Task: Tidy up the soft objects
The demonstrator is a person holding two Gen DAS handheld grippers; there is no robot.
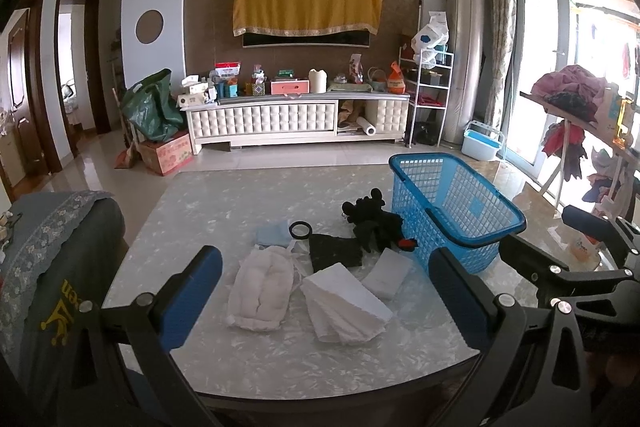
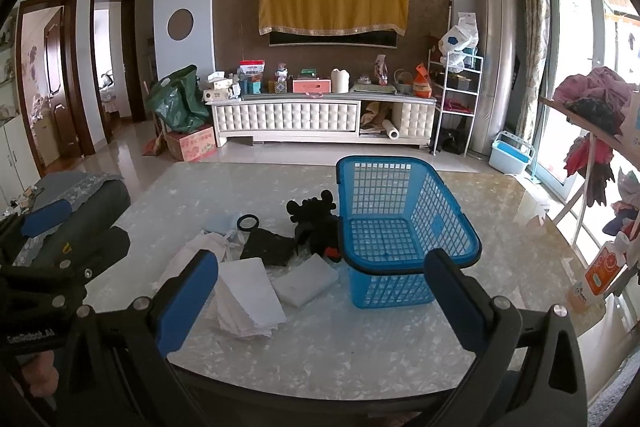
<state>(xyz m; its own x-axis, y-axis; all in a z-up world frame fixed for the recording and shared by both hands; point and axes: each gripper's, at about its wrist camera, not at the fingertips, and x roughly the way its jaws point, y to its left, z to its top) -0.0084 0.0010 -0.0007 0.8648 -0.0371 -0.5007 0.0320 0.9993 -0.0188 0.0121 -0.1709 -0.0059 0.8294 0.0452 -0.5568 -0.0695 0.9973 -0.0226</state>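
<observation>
**Soft items spread on the marble table, basket empty**

Both grippers are held above the near edge of the marble-patterned table. The left gripper is spread wide and holds nothing; the right gripper is likewise spread wide and empty.

A blue mesh basket stands on the table, right of the pile, with nothing seen inside it. Just beside its left wall a black plush toy is lying. A dark cloth, a white padded cloth, a folded white stack, a smaller white pad, a pale blue cloth and a black ring are clustered close together.
</observation>
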